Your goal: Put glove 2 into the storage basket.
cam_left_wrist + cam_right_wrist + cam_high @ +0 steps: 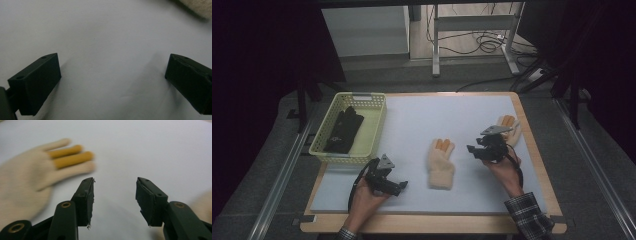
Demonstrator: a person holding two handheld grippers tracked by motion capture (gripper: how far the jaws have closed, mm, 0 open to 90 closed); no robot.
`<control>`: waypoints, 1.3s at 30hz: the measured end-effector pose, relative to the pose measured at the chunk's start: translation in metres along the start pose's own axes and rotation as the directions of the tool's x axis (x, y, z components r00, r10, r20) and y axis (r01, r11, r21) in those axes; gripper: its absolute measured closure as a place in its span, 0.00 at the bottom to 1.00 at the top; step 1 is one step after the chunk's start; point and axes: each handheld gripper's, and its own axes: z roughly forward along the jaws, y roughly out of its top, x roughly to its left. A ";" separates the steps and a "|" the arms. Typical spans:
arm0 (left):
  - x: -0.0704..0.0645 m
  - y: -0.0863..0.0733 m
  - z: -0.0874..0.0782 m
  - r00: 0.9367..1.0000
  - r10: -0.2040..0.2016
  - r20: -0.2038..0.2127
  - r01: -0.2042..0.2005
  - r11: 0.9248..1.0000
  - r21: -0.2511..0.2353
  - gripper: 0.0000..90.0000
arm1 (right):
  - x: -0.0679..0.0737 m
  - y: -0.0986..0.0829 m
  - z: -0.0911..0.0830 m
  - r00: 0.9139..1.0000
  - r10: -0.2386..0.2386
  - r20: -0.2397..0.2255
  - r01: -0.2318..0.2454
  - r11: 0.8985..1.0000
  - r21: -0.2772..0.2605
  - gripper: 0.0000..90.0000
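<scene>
Left hand-held gripper (pixel 401 185) near the worktop (pixel 422 202) front edge, jaws wide, empty. Right hand-held gripper (pixel 470 148) half open, empty. Glove (pixel 441 163) flat between them; second glove (pixel 510 128) behind the right one. Likely step: gloves into basket (pixel 377 122), dark gloves already inside. Pinch the cuff squarely, lift clear.
</scene>
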 end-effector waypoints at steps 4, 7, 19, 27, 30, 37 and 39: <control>0.000 0.000 0.000 1.000 0.001 0.000 -0.001 1.000 0.000 0.00 | -0.033 0.001 -0.011 0.996 0.046 0.072 -0.046 0.999 -0.005 0.56; 0.000 0.000 0.000 1.000 0.002 0.000 -0.002 1.000 0.001 0.00 | -0.053 0.001 -0.016 0.990 0.081 0.115 -0.081 0.997 -0.007 0.56; 0.000 0.000 0.000 1.000 0.002 0.000 -0.002 1.000 0.001 0.00 | -0.101 -0.022 0.004 0.969 0.133 0.207 -0.146 0.988 0.050 0.45; 0.000 0.000 0.000 1.000 0.002 0.000 -0.002 1.000 0.001 0.00 | -0.105 -0.032 0.017 0.964 0.148 0.221 -0.156 0.988 0.019 0.62; 0.000 0.000 0.000 1.000 0.001 0.000 -0.001 1.000 0.001 0.00 | -0.098 -0.029 0.013 0.963 0.113 0.245 -0.127 0.991 0.042 0.66; 0.000 0.000 0.000 1.000 0.000 0.000 0.000 1.000 0.000 0.00 | -0.083 -0.022 -0.007 0.973 0.106 0.203 -0.110 0.994 0.008 0.66; 0.000 0.000 0.000 1.000 0.001 0.000 -0.001 1.000 0.000 0.00 | -0.078 -0.020 -0.012 0.976 0.110 0.187 -0.111 0.994 -0.005 0.66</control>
